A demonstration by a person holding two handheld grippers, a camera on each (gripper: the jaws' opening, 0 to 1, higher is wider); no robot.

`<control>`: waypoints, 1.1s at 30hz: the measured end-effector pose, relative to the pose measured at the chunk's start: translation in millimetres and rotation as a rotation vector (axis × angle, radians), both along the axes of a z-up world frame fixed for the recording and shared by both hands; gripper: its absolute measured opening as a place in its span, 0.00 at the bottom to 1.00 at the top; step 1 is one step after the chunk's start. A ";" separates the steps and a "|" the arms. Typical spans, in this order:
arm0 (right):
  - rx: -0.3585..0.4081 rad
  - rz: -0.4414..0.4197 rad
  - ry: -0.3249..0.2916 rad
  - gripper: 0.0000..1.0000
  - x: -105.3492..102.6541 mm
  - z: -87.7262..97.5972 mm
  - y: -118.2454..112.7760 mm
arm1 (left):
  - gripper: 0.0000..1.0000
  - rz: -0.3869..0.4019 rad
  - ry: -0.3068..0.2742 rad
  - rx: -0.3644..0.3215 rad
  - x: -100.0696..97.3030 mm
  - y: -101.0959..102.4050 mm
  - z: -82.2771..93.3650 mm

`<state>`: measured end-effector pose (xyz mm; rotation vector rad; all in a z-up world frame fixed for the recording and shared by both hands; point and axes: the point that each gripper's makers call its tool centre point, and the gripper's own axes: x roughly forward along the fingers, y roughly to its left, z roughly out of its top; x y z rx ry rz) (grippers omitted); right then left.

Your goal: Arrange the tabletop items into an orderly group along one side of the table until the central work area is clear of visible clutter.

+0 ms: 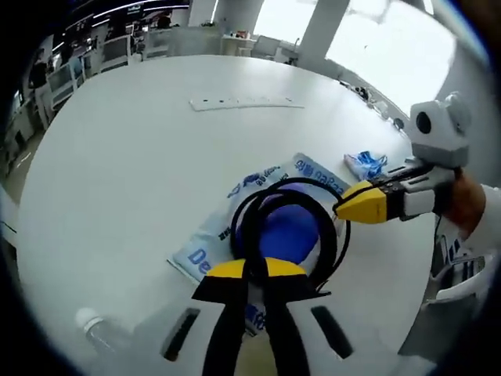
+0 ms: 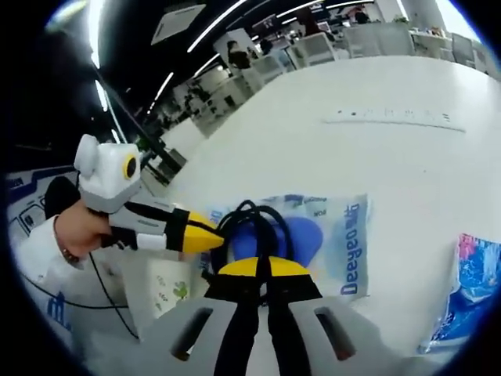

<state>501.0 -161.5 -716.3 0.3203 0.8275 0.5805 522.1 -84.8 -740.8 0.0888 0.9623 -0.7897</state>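
A coiled black cable lies on a white and blue packet printed with blue letters and a blue oval. My left gripper is shut on the near side of the coil, its yellow tips pressed together over the strands. My right gripper comes in from the right, held by a hand, and its yellow tip is shut on the coil's right edge. In the right gripper view, my right gripper pinches the cable above the packet, and the left gripper meets the coil from the left.
A small blue wrapper lies beyond the packet, also seen as a blue wrapper at the right. A long white strip crosses the far tabletop. A clear plastic bottle lies near the front edge. A small white card sits by the packet.
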 end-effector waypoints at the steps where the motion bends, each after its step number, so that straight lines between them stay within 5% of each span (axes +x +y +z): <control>1: 0.001 0.001 -0.003 0.00 -0.4 1.5 0.0 | 0.03 0.001 -0.002 -0.003 -0.1 0.2 1.5; 14: 0.008 0.010 -0.050 0.00 -6.5 28.5 -6.7 | 0.02 0.029 -0.029 -0.053 -3.5 -6.1 29.1; 33: 0.017 0.009 -0.137 0.00 -30.4 77.6 -34.3 | 0.01 0.056 -0.093 -0.122 -28.0 -33.2 91.3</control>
